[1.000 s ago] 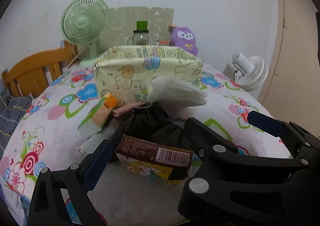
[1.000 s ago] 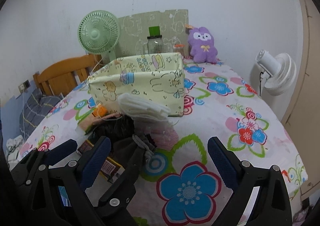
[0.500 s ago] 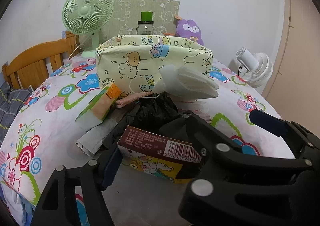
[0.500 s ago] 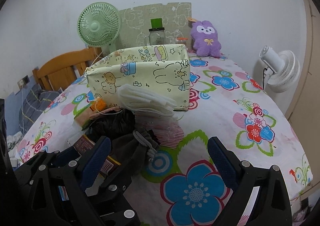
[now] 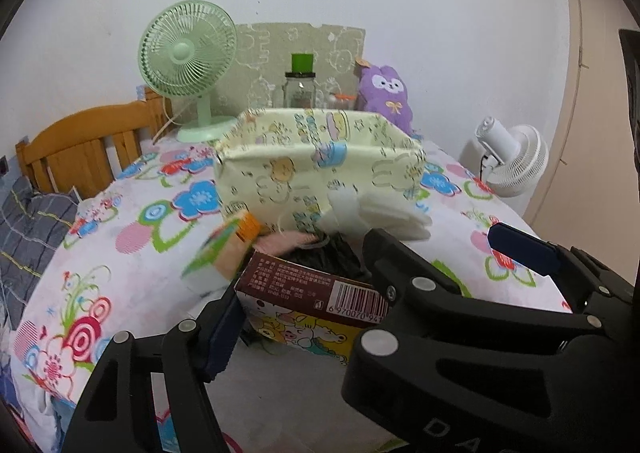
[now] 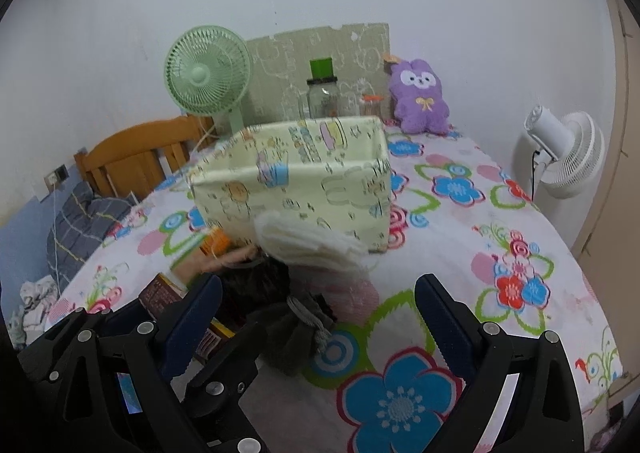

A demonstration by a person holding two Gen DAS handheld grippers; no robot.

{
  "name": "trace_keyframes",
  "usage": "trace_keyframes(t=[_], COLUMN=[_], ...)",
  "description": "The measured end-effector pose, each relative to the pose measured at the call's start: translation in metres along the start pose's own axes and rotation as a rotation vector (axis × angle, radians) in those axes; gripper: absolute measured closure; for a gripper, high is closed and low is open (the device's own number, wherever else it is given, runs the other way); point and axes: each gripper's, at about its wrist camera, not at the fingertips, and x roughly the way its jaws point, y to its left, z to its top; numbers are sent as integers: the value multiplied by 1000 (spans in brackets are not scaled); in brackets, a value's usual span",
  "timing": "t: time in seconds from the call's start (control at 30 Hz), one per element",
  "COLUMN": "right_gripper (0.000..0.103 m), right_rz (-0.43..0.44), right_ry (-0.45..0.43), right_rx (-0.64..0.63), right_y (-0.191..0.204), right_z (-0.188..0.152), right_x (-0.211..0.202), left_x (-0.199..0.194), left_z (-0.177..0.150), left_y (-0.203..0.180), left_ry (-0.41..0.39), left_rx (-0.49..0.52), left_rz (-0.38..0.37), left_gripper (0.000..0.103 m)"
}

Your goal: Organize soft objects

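On the flowered tablecloth (image 6: 460, 253) a heap lies in front of a cream fabric bin (image 5: 320, 165) (image 6: 296, 181). In it are a stack of white masks (image 5: 380, 213) (image 6: 312, 241), black cloth (image 5: 328, 253), a grey drawstring pouch (image 6: 296, 329), a pink piece (image 5: 284, 241) and a green-orange pack (image 5: 224, 249). My left gripper (image 5: 308, 293) is shut on a brown carton (image 5: 312, 289) (image 6: 160, 297) with a barcode, one pad at each end. My right gripper (image 6: 316, 313) stands open over the pouch, touching nothing.
At the back stand a green fan (image 5: 186, 53), a jar with a green lid (image 5: 301, 89) and a purple plush (image 5: 386, 93). A white fan (image 5: 512, 157) stands past the right edge. A wooden headboard (image 5: 80, 149) and grey bedding are on the left.
My left gripper's jaws closed onto the ends of the brown carton, then rose a little with it. The right gripper stayed where it was, still open.
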Motion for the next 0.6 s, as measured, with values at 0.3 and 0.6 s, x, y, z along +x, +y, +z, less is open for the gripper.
trace_keyframes(t=[0.3, 0.6], right_gripper=[4, 10], right_rz=[14, 9], right_ry=[2, 70], right_rx=[0, 25], right_y=[4, -2], right_z=[19, 20], right_x=[14, 44], left_x=[8, 35], left_z=[15, 17], left_y=[7, 12], left_ry=[1, 63], left_rx=[-15, -20], left_rz=[57, 56], left_gripper=[28, 28])
